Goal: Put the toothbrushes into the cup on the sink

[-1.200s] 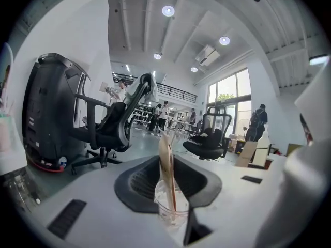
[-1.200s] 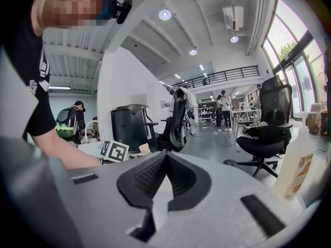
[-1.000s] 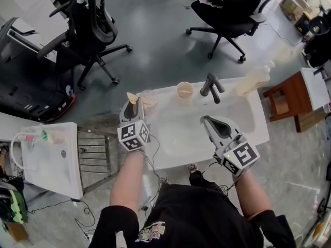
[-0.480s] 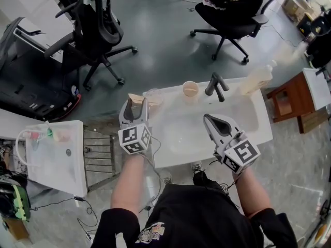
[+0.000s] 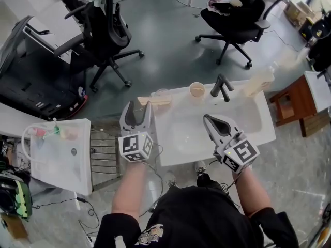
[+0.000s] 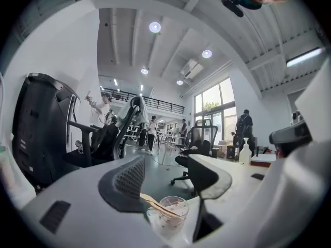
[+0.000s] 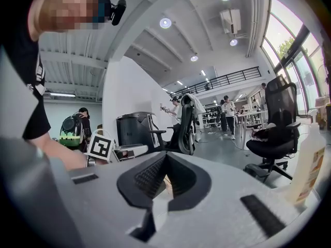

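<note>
Toothbrush partly hides behind the left claw.

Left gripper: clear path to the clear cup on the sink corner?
Probably yes: the left gripper, jaws just opened and empty, points toward the clear cup close ahead; nothing blocks it.

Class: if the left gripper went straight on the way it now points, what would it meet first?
Probably the clear cup holding a wooden toothbrush, ahead of the left gripper, whose empty jaws have just been opening; it might pass above.
</note>
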{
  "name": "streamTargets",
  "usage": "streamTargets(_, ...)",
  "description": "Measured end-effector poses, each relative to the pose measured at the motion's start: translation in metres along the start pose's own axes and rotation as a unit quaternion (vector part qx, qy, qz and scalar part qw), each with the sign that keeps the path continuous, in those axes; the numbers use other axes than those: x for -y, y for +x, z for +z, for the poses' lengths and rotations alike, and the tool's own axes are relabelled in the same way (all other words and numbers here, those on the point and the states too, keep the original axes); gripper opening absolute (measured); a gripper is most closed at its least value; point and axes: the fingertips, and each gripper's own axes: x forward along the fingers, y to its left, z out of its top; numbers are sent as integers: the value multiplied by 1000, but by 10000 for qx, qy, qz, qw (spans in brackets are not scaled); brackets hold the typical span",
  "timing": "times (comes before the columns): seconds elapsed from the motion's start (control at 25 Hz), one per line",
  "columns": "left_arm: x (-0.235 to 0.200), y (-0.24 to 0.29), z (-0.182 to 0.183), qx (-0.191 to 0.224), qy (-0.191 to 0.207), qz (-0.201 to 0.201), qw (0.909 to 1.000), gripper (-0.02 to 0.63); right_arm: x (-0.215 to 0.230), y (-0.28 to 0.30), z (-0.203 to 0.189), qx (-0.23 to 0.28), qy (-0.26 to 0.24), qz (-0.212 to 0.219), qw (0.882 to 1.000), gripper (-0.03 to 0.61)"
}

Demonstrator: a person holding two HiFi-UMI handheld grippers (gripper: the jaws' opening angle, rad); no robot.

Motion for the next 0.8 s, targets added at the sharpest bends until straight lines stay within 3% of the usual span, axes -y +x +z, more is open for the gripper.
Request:
streamTargets(0.28,18,-42,35,316,28,-456,9985,211,-27,5,6,100,-69,4,9999,6)
streamTargets(0.48,28,-78,47,363,15,-806,9961,24,-51,7,7,158,-95,-48,9998,6)
streamTargets(0.8,52,-124,51,41,-128,-1527,9882,5,-89,-6,14,298,-119,-400,9987,6)
